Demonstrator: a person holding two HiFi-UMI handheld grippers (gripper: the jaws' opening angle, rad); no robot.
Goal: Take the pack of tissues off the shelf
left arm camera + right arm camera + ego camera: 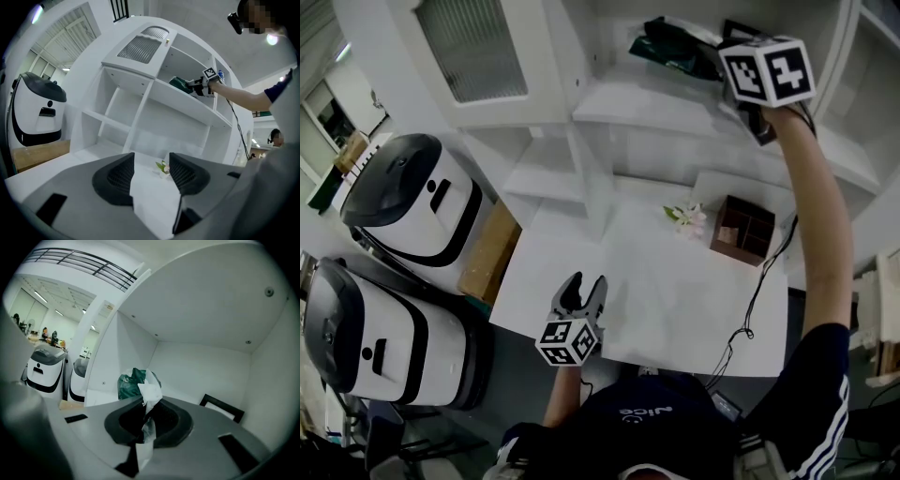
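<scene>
The pack of tissues (129, 384) is dark green and lies on the upper shelf (647, 103); in the head view the pack (667, 43) is at the top. My right gripper (147, 404) reaches into that shelf bay at arm's length and is shut on a crumpled white sheet (151, 391) that sticks out of the pack. In the head view the right gripper (722, 66) is just right of the pack. My left gripper (584, 291) hangs low over the white table (675, 309), open, with nothing between its fingers.
A small wooden compartment box (742, 230) and a flower sprig (686, 217) stand at the back of the table. A black frame (220, 406) lies in the shelf bay, right of the pack. Two white machines (408, 211) and a cardboard box (487, 251) stand at the left.
</scene>
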